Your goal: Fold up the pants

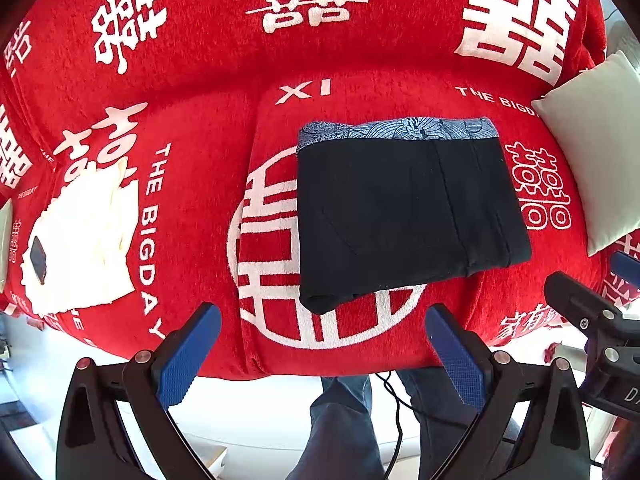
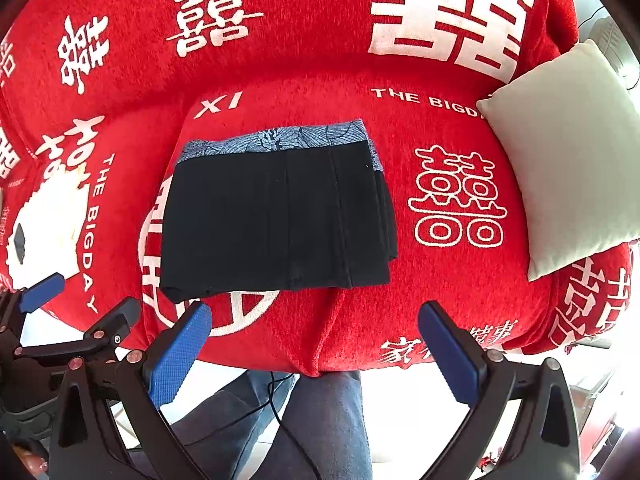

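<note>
The black pants (image 1: 404, 212) lie folded into a compact rectangle on the red sofa seat (image 1: 200, 240), with a blue patterned waistband (image 1: 400, 128) along the far edge. They also show in the right wrist view (image 2: 276, 220). My left gripper (image 1: 322, 350) is open and empty, held in front of the sofa's front edge, short of the pants. My right gripper (image 2: 314, 350) is open and empty, also in front of the sofa edge. The right gripper shows at the right edge of the left wrist view (image 1: 592, 312).
A white cloth (image 1: 84, 248) with a dark phone (image 1: 39, 260) on it lies on the left of the seat. A cream cushion (image 2: 568, 152) leans at the right. The person's legs (image 2: 320, 420) and a black cable (image 1: 398, 412) are below, over a white floor.
</note>
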### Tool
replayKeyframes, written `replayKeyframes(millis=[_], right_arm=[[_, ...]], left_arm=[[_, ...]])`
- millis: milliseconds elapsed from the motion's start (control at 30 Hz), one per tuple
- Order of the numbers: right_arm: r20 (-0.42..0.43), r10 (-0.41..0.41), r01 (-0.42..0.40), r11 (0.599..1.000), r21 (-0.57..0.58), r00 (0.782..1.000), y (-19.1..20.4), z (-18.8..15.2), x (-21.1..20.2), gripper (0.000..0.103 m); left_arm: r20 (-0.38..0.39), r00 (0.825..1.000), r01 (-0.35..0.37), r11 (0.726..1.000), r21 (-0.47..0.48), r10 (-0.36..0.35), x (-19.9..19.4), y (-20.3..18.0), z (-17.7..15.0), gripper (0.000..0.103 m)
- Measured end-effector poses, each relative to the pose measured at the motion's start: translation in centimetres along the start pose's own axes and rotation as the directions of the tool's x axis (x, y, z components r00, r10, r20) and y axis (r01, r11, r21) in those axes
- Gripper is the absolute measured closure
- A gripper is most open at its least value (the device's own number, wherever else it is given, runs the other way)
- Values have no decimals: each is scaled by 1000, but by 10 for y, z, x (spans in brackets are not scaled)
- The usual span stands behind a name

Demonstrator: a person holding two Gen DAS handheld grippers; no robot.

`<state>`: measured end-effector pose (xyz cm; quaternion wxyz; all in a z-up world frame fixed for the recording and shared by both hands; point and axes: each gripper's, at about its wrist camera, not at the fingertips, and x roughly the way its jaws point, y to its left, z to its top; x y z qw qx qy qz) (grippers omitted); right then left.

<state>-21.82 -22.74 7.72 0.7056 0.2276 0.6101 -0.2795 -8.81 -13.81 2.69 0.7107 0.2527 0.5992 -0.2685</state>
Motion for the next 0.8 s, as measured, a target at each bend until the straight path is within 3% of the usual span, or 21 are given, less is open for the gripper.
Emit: replayKeyframes(millis=[800], right_arm=[[-10,-23,23,1000,3,1000,2,4,6,0]], left_arm=[[8,1000,-1,1000,-9,1,5,3,2,1]])
